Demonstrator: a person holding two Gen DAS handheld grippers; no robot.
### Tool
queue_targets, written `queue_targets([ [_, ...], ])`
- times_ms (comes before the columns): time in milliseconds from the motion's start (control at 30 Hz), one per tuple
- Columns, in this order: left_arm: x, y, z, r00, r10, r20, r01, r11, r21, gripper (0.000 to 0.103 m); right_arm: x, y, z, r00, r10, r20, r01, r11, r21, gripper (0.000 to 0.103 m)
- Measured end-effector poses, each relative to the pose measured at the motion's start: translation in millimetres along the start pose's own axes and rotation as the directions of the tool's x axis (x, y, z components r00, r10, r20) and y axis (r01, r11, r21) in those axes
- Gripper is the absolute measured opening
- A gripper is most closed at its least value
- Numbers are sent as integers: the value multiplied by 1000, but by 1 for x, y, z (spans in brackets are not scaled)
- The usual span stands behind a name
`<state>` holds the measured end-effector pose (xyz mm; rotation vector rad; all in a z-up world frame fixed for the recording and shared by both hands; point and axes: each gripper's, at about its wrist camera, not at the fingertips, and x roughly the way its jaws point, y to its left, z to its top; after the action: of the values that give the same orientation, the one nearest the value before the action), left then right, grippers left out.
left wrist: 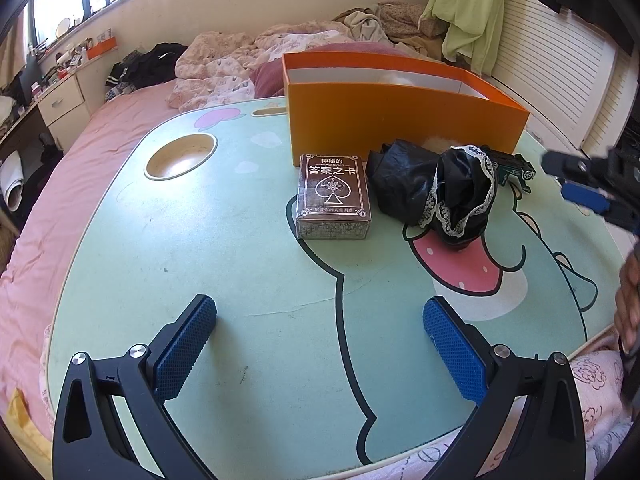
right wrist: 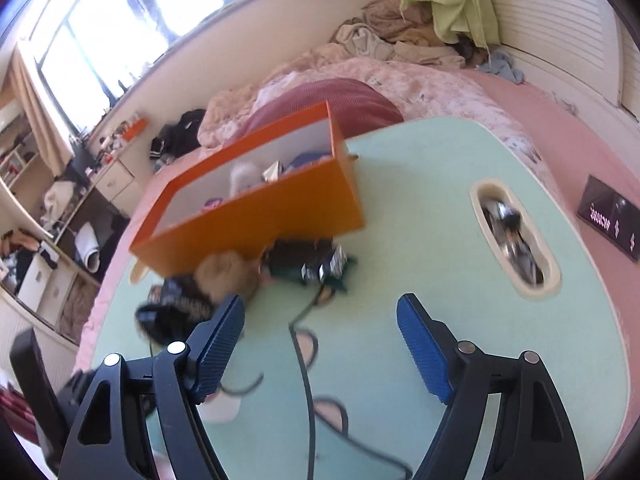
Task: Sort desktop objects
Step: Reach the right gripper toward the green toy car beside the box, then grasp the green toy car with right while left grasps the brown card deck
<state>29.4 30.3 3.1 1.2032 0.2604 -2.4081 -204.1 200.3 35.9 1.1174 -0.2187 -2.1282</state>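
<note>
A brown card box [left wrist: 333, 196] lies on the green lap table [left wrist: 200, 248] in front of an orange box [left wrist: 404, 114]. Beside it lie black lace-trimmed cloth [left wrist: 444, 186] and a green toy car [left wrist: 514, 166]. My left gripper [left wrist: 320, 344] is open and empty, well short of the card box. My right gripper [right wrist: 320, 344] is open and empty above the table; it also shows at the right edge of the left wrist view [left wrist: 592, 184]. In the blurred right wrist view the orange box [right wrist: 260, 220] holds several items, with the toy car [right wrist: 324, 270] and a tan fluffy item [right wrist: 228, 276] before it.
The table rests on a pink bed [left wrist: 60, 200] with rumpled bedding [left wrist: 240, 60]. A round cup recess [left wrist: 181, 156] is at the table's left. A slot holding small metal items [right wrist: 512, 236] is at its right. A dark flat box [right wrist: 610, 216] lies on the bed.
</note>
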Motion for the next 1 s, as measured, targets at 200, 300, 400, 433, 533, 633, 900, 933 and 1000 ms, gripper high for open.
queue_targets([
  [200,0,0,0,1000,0,0,0,1000,0,103,42,9,27,996,-55,-70,54,998,-7,71],
  [300,1,0,0,1000,1,0,-1,1000,1,103,57,9,29,994,-57,-91,54,998,-37,61],
  [400,-3,-2,1,1000,1,0,-1,1000,1,103,60,19,27,991,-105,-86,95,989,-116,60],
  [433,-2,-3,1,1000,1,1,-1,1000,1,103,60,22,25,990,-102,-93,88,986,-139,60],
  [533,-5,-3,0,1000,0,1,0,1000,2,103,59,34,12,990,-119,-80,96,963,-253,36],
  [633,-7,-1,1,1000,-16,10,16,1000,-10,103,55,35,4,988,-143,-65,118,949,-294,25],
  [900,-10,31,12,989,-134,53,141,978,-154,103,26,6,-5,1000,-2,-25,-3,987,-159,23],
  [933,-10,33,17,989,-131,67,141,976,-168,103,20,2,-4,1000,23,2,-22,990,-138,23],
  [1000,-10,33,30,987,-127,94,141,977,-160,101,11,-1,-4,998,49,38,-44,992,-116,23],
])
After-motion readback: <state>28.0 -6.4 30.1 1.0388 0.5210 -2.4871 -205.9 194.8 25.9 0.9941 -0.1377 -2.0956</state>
